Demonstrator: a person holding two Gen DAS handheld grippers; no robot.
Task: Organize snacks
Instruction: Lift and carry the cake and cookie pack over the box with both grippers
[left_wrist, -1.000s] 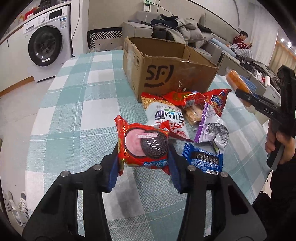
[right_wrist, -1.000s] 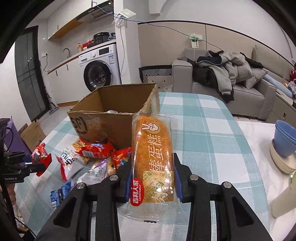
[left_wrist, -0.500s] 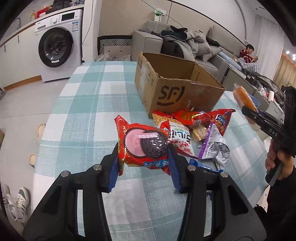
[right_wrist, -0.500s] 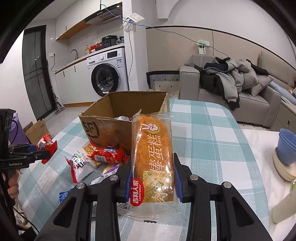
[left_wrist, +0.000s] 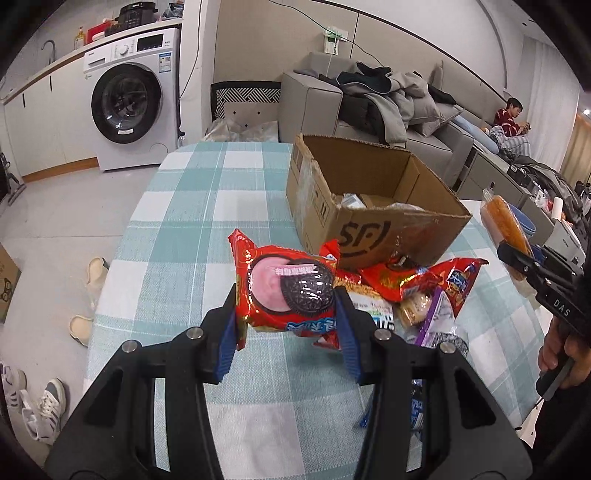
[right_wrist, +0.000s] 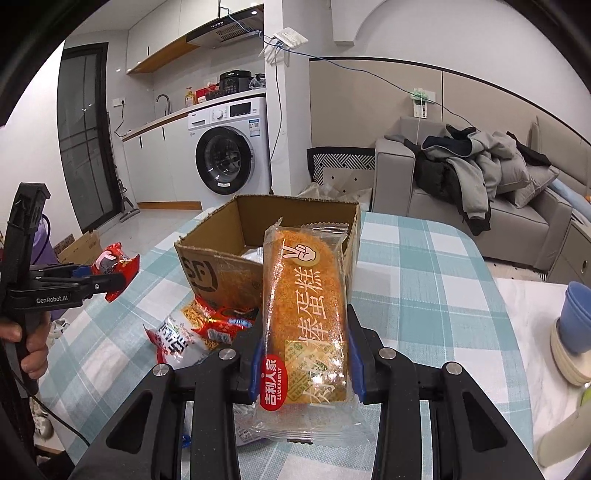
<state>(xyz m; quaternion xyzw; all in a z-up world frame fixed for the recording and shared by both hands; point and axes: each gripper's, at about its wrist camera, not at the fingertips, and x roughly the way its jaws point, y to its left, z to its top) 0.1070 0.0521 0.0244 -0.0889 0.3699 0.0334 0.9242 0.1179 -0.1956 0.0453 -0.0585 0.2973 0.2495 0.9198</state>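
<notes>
My left gripper (left_wrist: 286, 325) is shut on a red cookie packet (left_wrist: 286, 291), held above the checked tablecloth (left_wrist: 192, 229). My right gripper (right_wrist: 304, 354) is shut on a clear-wrapped orange cake bar (right_wrist: 306, 310). An open cardboard box (left_wrist: 373, 206) stands on the table beyond both, with a few items inside. A pile of snack packets (left_wrist: 421, 291) lies in front of the box. In the right wrist view the left gripper (right_wrist: 110, 280) with the cookie packet (right_wrist: 118, 266) shows at the left, and the box (right_wrist: 221, 266) sits just behind the cake bar.
A washing machine (left_wrist: 129, 99) and a sofa (left_wrist: 369, 110) with piled clothes stand past the table. A person (left_wrist: 511, 118) sits far right. Stacked bowls (right_wrist: 572, 332) rest at the table's right edge. Shoes (left_wrist: 44, 406) lie on the floor left.
Both grippers have risen with their snacks, so the box's inside now shows in both views. Each grip is unchanged.
</notes>
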